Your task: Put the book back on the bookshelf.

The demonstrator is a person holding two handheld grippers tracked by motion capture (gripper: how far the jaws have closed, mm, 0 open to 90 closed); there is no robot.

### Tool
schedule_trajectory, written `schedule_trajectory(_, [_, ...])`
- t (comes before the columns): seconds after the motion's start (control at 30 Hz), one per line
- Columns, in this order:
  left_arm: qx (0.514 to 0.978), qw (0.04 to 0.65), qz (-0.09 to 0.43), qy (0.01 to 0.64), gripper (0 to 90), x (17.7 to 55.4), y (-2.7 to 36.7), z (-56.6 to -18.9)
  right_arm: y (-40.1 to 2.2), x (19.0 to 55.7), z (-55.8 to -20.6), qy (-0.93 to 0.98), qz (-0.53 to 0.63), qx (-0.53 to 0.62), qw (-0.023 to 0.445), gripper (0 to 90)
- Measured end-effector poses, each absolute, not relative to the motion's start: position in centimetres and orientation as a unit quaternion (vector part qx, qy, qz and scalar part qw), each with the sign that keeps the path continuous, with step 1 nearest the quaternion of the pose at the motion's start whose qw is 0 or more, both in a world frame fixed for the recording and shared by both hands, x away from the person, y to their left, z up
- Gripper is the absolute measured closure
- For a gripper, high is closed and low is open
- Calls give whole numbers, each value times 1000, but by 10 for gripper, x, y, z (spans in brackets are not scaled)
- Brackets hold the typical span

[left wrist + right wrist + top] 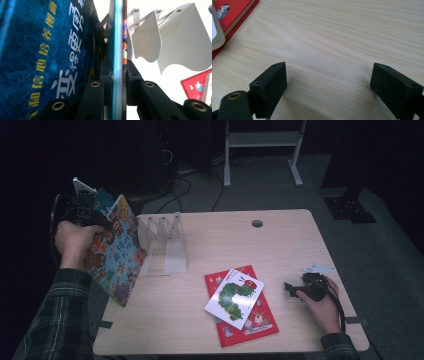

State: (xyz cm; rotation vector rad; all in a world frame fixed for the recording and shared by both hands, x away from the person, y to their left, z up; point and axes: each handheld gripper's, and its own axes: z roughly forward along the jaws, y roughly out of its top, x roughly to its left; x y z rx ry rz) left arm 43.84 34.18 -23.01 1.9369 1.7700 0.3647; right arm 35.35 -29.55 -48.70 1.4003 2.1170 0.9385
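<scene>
Left gripper view has the left gripper [117, 72] clamped on the edge of a blue picture book [45, 57], both pads pressed flat against its thin edge, one on each side. The cover with yellow and white lettering runs off to one side of the jaws, and past the jaws on the other side stands a clear book rack [172, 42] with its upright dividers. A corner of a red book [196, 86] peeks in further out on that same side.

From the high view, the left hand [75, 242] holds that gripper at the table's left edge, and the picture book [112, 252] hangs tilted, its lower corner down past the table [290, 250] rim, just beside the rack [167, 242].

The right gripper [328, 87] has its jaws wide apart with nothing between them, just bare wood under them. In the high view it sits low on the table in the right hand [320, 302], well apart from the left one. Off to its jaw side lies the red book [247, 317] with a white caterpillar book [234, 297] lying on top, both flat. A small white card [318, 268] lies just beyond the right gripper.
</scene>
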Motion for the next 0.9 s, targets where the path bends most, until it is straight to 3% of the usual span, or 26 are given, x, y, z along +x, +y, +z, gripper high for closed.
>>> schedule_trajectory(0.5, [706,279,175,627,718,416,347,-207,-295,353,-487,764,339,505,216,128])
schedule_trajectory(0.67, [707,302,189,611,773,409,344,-195,-295,353,-487,764,339,505,216,128])
schedule_trajectory(0.9, [724,308,168,594,896,408,335,-198,-295,353,-487,764,339,505,216,128])
